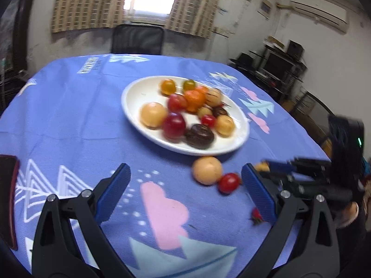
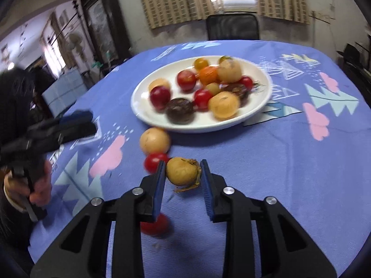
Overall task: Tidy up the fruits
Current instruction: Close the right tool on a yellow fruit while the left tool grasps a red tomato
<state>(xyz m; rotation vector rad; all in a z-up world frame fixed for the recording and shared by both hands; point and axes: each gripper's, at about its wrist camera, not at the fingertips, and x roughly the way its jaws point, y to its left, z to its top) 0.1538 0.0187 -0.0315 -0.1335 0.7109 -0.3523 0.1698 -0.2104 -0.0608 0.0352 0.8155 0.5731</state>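
A white plate (image 1: 131, 97) (image 2: 264, 76) on the blue patterned tablecloth (image 1: 76, 115) holds several small fruits: red, orange, tan and dark ones. In front of it lie a tan round fruit (image 1: 207, 170) (image 2: 155, 140) and a red cherry tomato (image 1: 229, 182) (image 2: 154, 161). My right gripper (image 2: 183, 169) is shut on a yellow husked fruit (image 2: 179, 173), both pads against its sides. Another red fruit (image 2: 154, 228) (image 1: 256, 215) lies under its left finger. My left gripper (image 1: 185, 171) is open over the cloth, left of the loose fruits, holding nothing.
A black chair (image 1: 138, 39) (image 2: 231, 30) stands at the table's far side. A dark red flat object (image 1: 8, 197) lies at the left table edge. A hand (image 2: 39, 185) holds the left gripper (image 2: 76, 121). Shelves with electronics (image 1: 278, 64) stand right.
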